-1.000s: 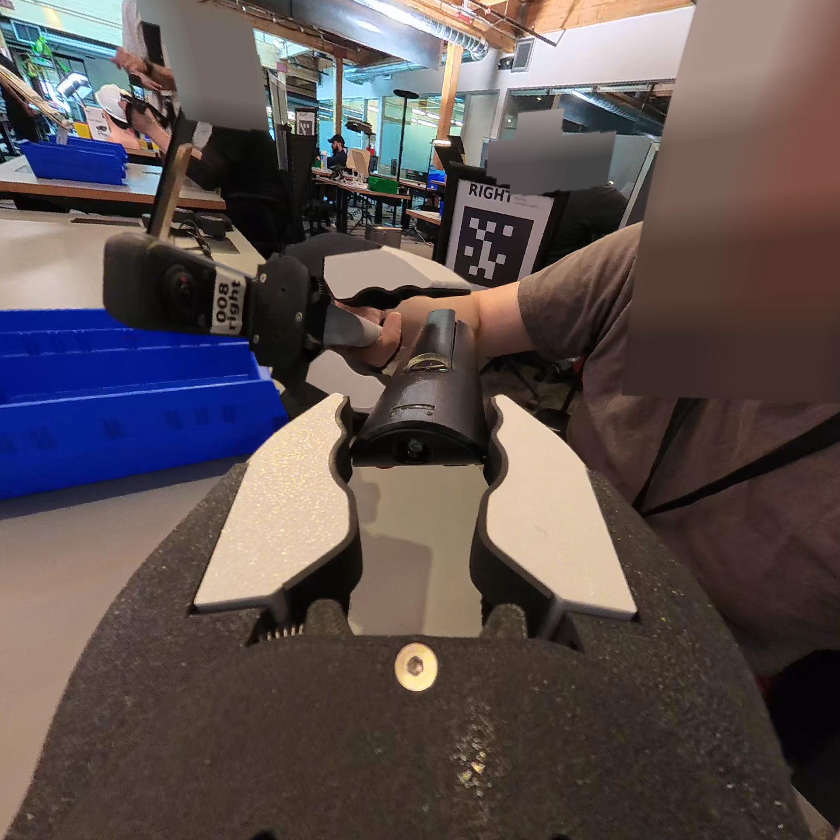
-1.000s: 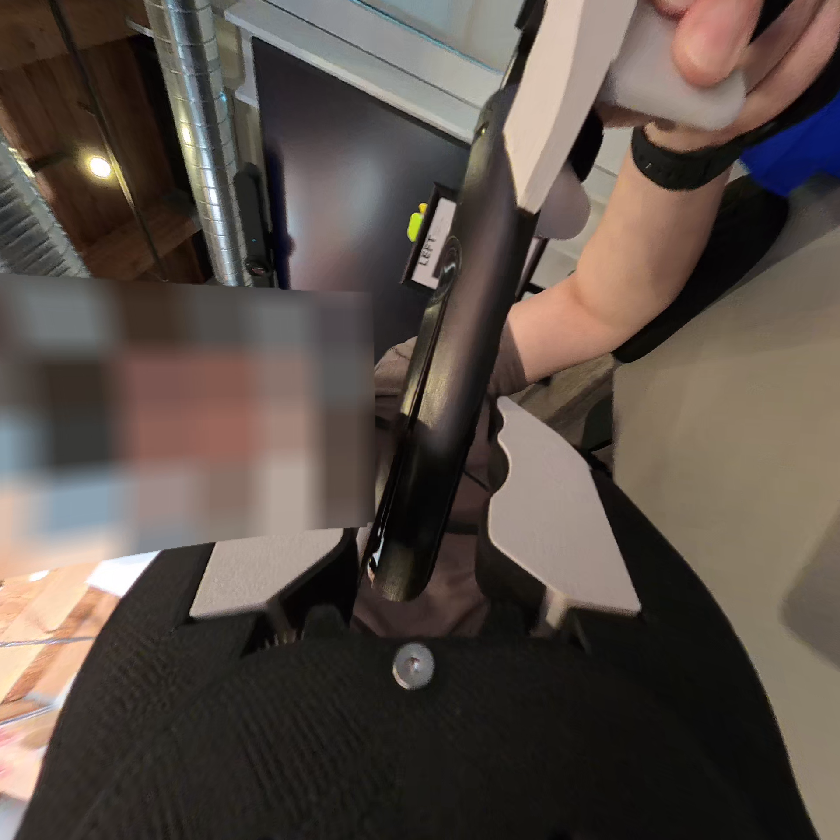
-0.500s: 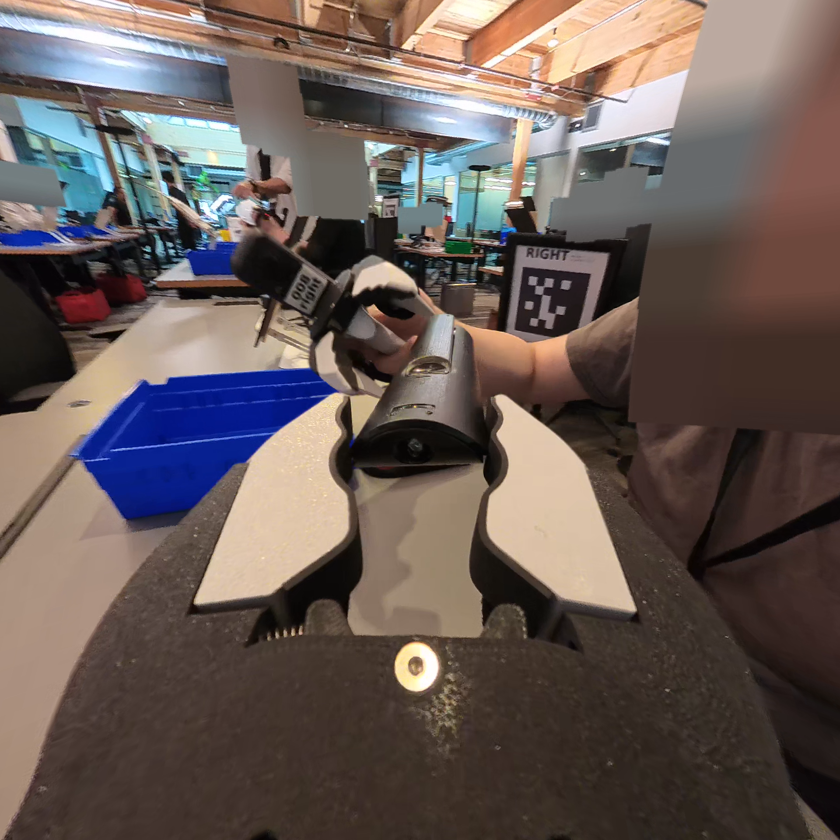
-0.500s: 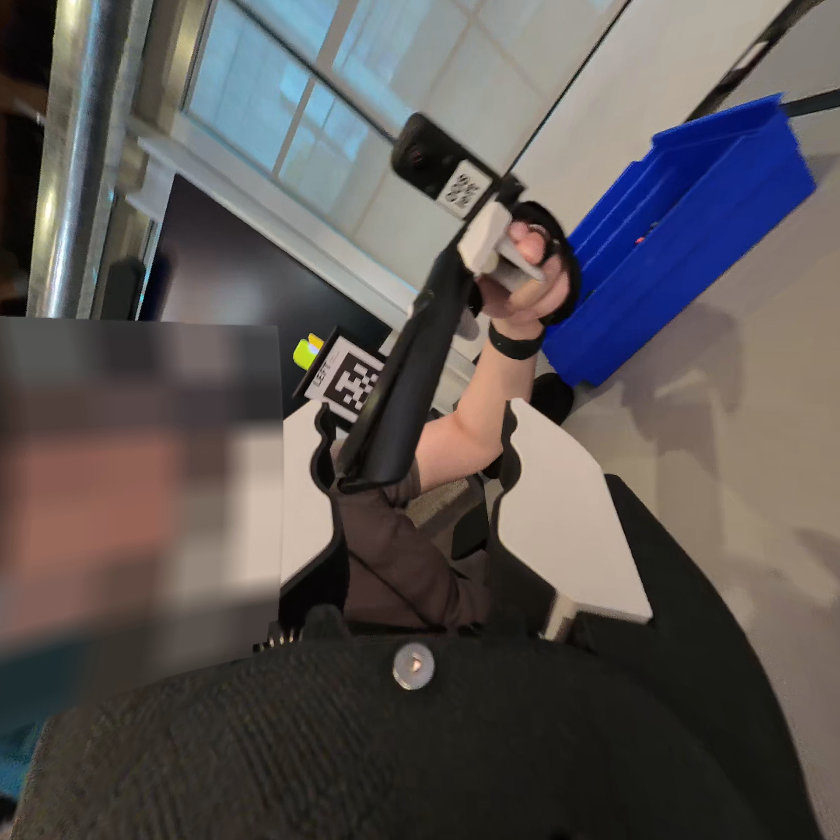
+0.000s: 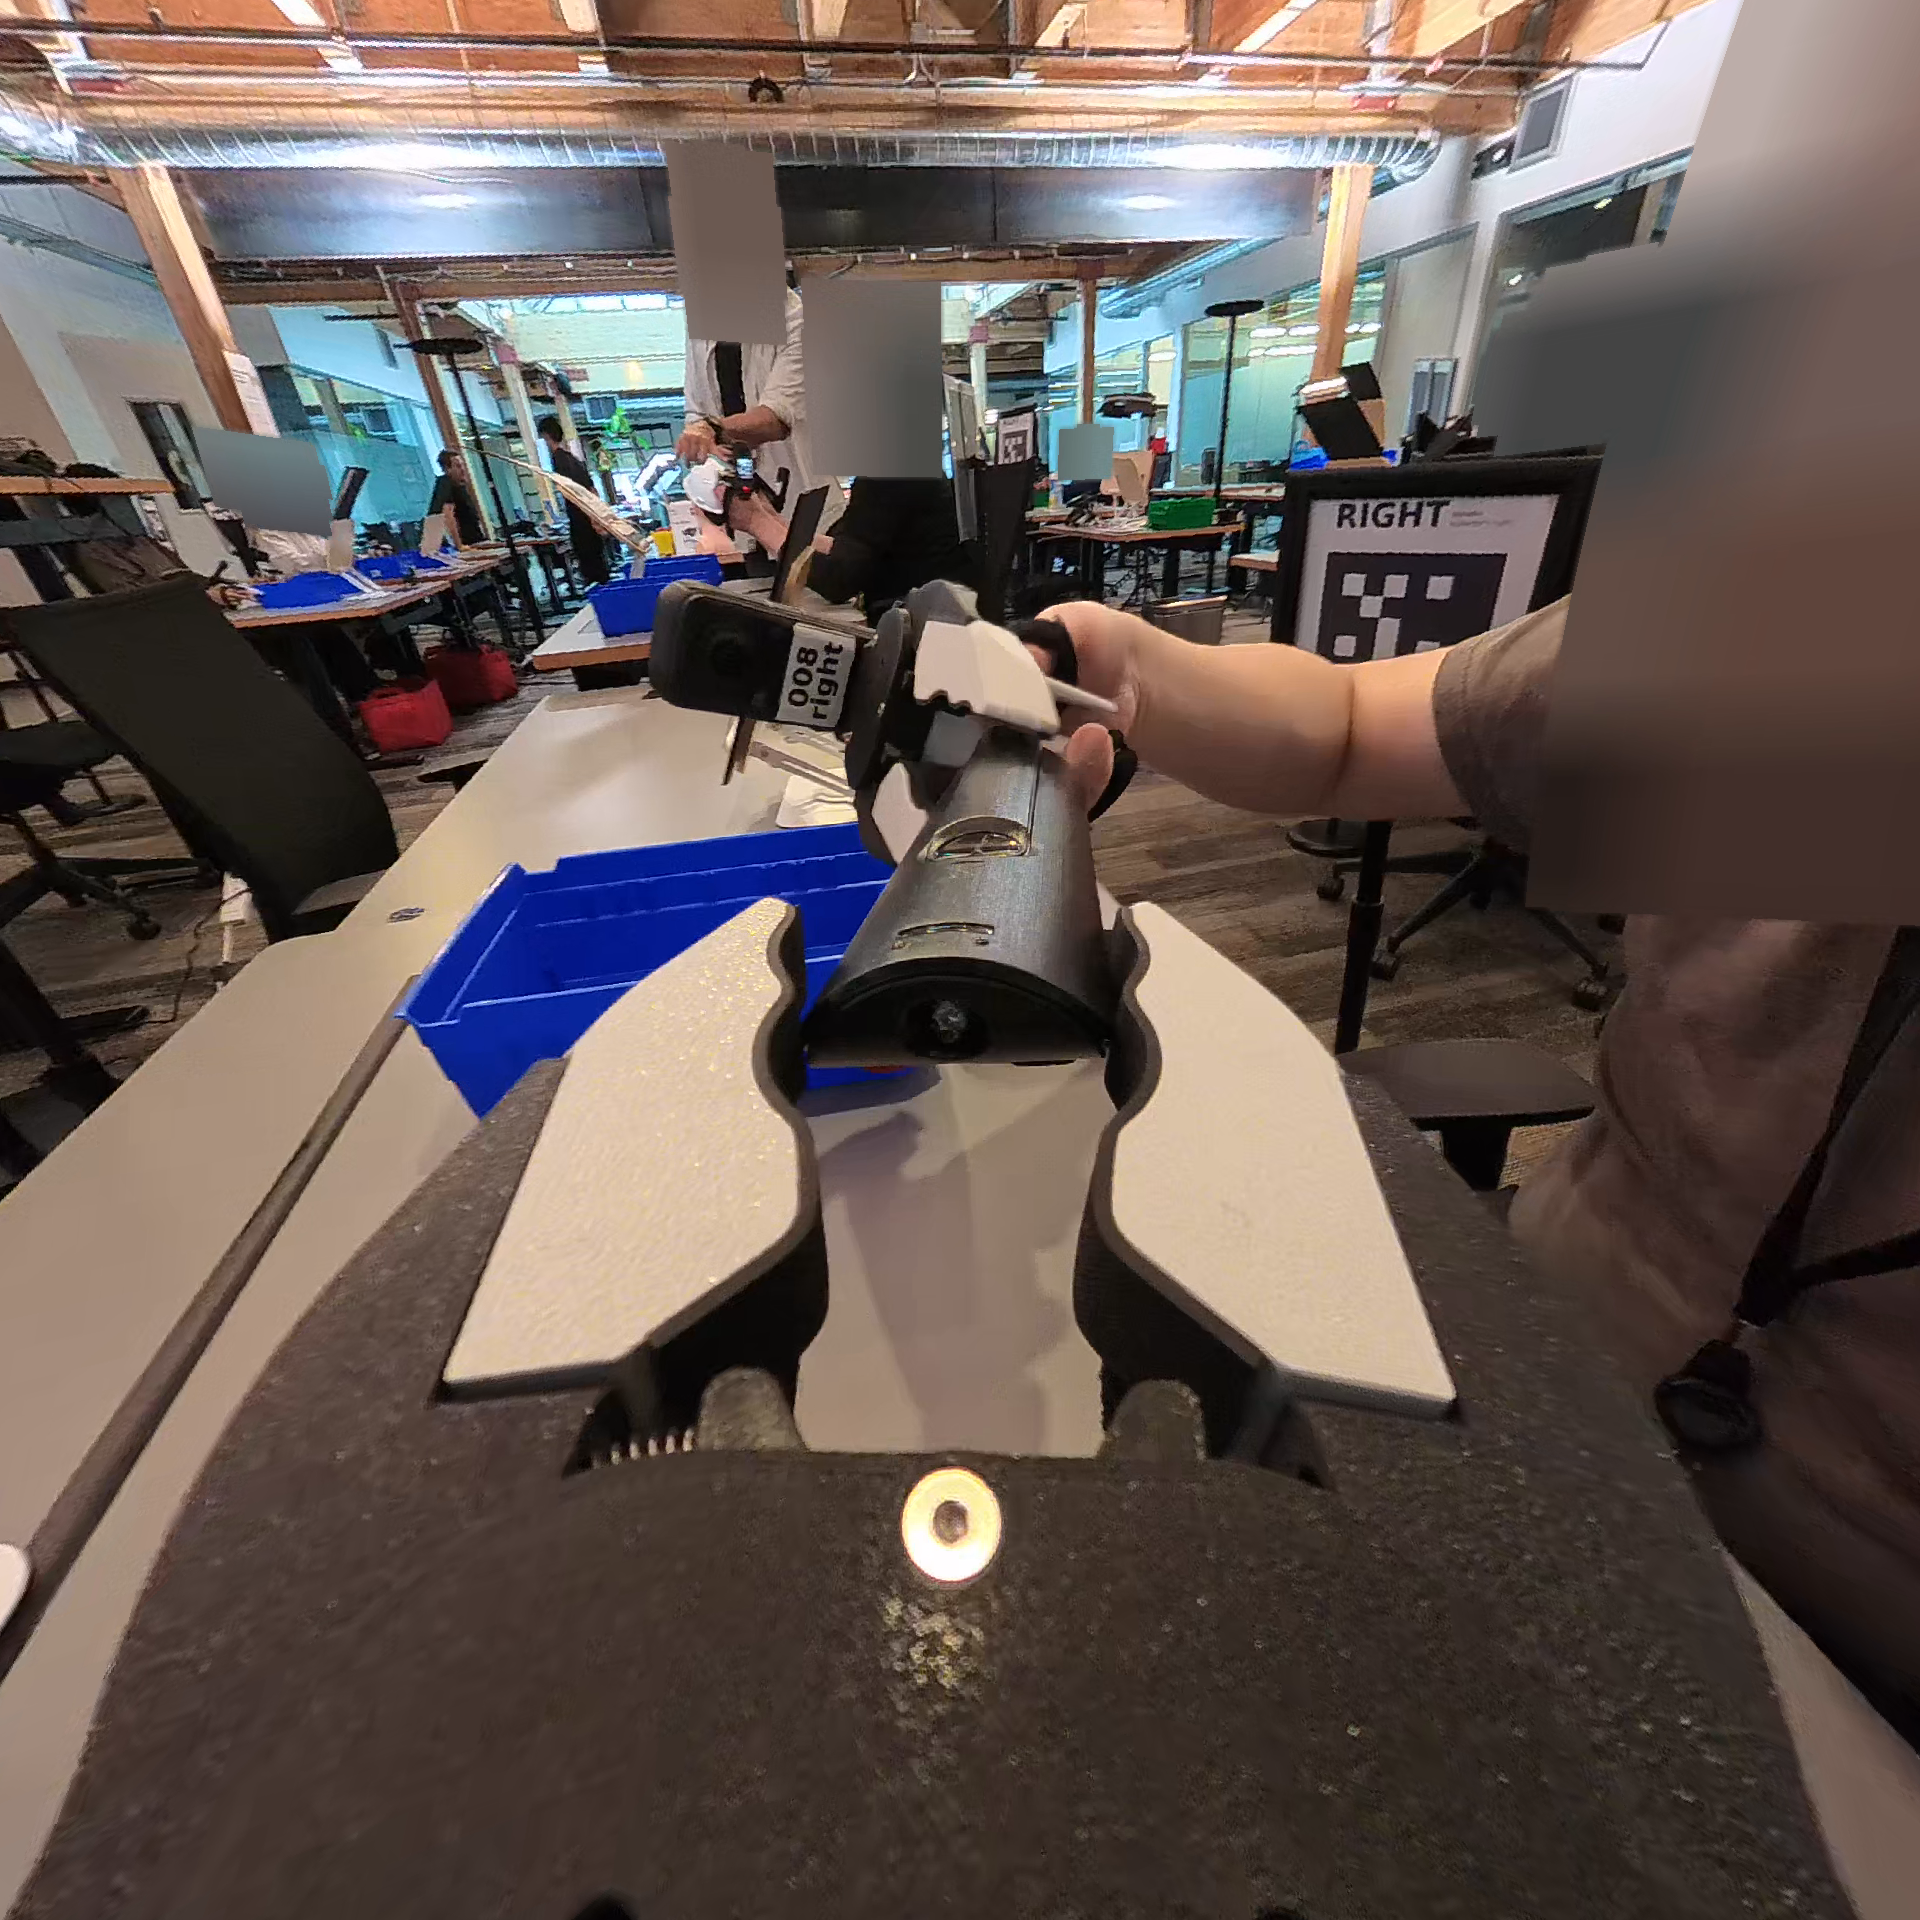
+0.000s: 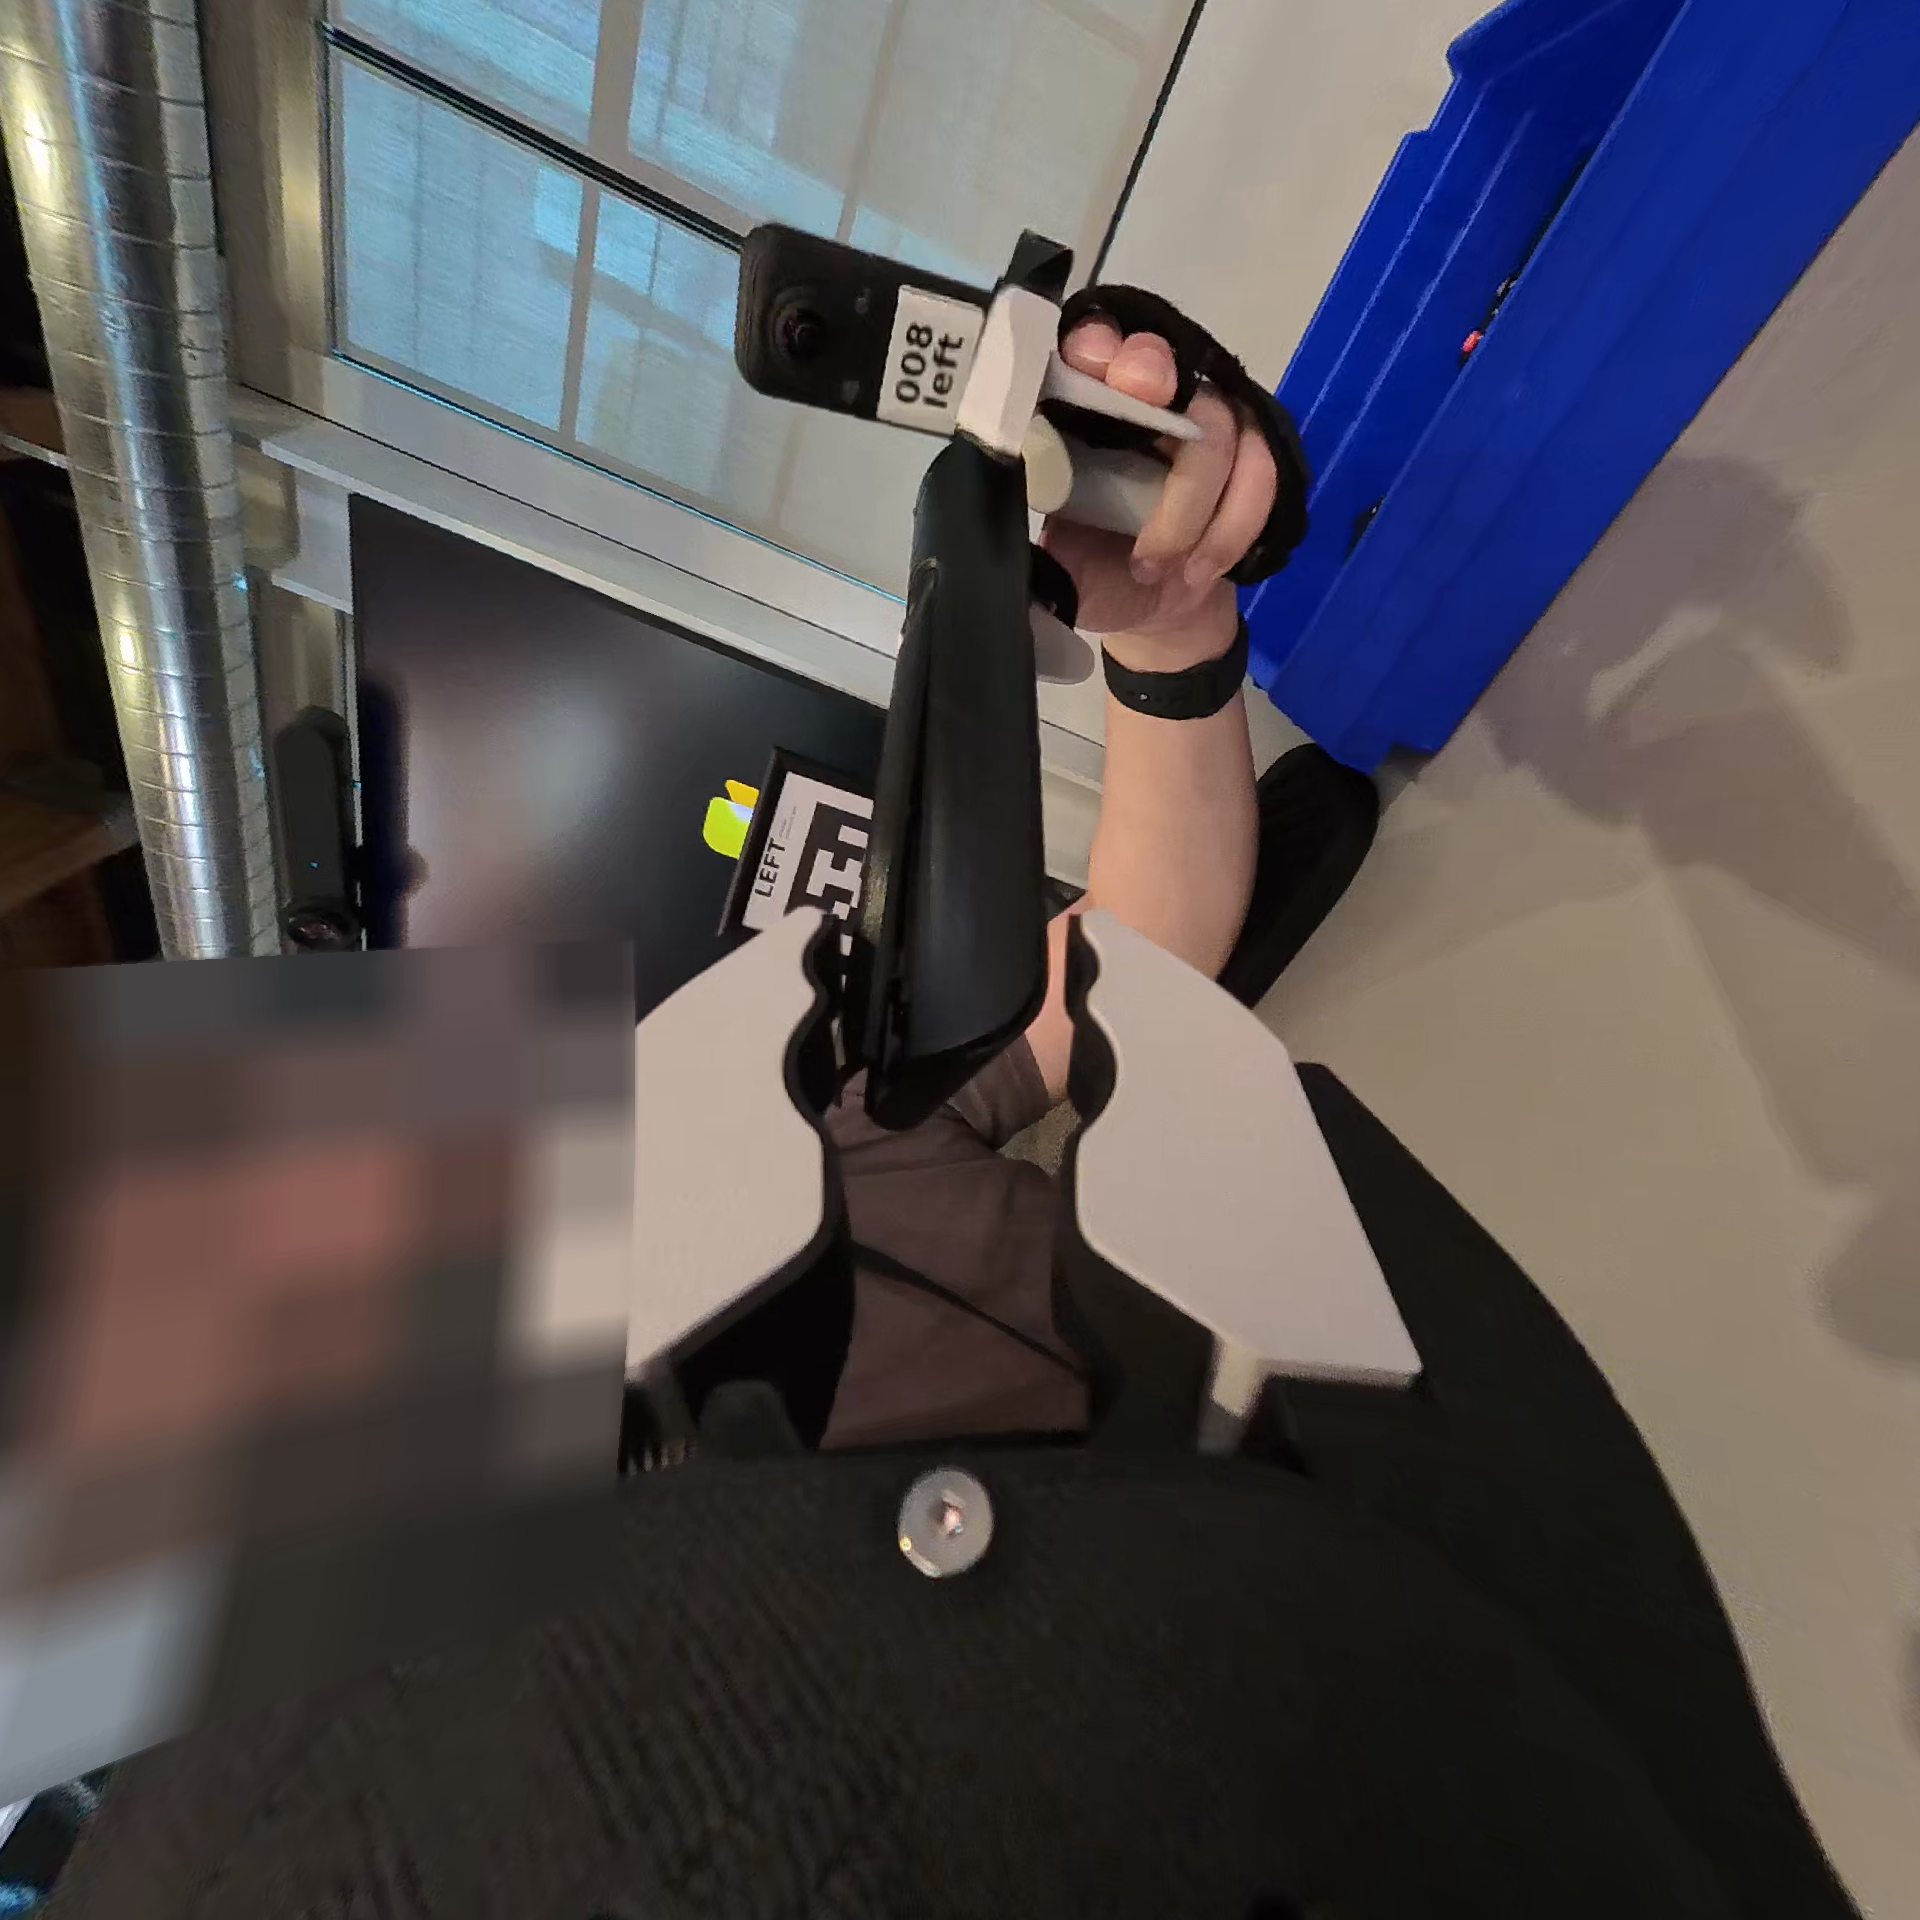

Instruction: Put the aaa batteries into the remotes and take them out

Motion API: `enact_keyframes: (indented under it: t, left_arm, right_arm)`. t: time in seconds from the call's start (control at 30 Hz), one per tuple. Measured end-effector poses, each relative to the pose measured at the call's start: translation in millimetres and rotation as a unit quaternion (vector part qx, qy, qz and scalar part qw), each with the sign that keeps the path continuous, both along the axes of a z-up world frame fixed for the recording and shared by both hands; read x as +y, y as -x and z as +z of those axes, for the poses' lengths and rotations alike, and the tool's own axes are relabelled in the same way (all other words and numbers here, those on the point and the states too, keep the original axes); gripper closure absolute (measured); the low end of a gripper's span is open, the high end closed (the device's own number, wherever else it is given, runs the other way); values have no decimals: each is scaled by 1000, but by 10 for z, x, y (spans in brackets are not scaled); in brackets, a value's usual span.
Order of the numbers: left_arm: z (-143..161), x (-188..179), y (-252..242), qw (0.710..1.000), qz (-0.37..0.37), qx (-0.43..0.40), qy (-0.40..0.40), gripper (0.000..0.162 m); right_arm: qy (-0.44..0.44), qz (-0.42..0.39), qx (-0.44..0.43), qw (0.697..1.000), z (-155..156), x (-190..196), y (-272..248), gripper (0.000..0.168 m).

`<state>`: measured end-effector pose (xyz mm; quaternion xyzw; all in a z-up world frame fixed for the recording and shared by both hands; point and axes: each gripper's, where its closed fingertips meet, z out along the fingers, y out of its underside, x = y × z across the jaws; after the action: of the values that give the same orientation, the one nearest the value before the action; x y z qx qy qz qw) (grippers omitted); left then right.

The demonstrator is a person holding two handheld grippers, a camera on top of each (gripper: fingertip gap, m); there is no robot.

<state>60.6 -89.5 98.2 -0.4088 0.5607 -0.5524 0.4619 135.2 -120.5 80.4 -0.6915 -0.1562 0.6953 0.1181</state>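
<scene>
A black remote (image 5: 977, 914) is held in the air between both grippers, its back side up. My left gripper (image 5: 951, 966) is shut on its near end. My right gripper (image 5: 935, 748) holds the far end. In the right wrist view the remote (image 6: 956, 831) runs edge-on away from me. My right gripper (image 6: 951, 977) has its jaws closed in on that end, and my left gripper (image 6: 1029, 436) clamps the other end. A seam shows along the remote's edge. No batteries are in view.
A blue bin (image 5: 623, 935) stands on the grey table (image 5: 260, 1091) behind the remote; it also shows in the right wrist view (image 6: 1558, 416). A marker card on a stand (image 5: 1423, 582) is at the right. A black chair (image 5: 208, 748) is at the left.
My right gripper has drawn back along the remote to its end, and its jaws have narrowed from wide open onto it. The left gripper keeps its hold; both have swung round.
</scene>
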Motion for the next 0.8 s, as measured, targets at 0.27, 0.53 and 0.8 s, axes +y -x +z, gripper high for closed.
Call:
enact_keyframes:
  t: [0.27,0.53,0.8]
  left_arm:
    - [15,-3,22,1000,5,0,-9,106]
    - [19,-20,24,1000,3,-1,-13,106]
    - [47,-25,60,1000,4,-5,-17,106]
  right_arm:
    - [4,-2,6,1000,29,-10,29,132]
    - [14,1,7,1000,35,-41,27,133]
    - [16,-2,14,1000,67,-55,-53,132]
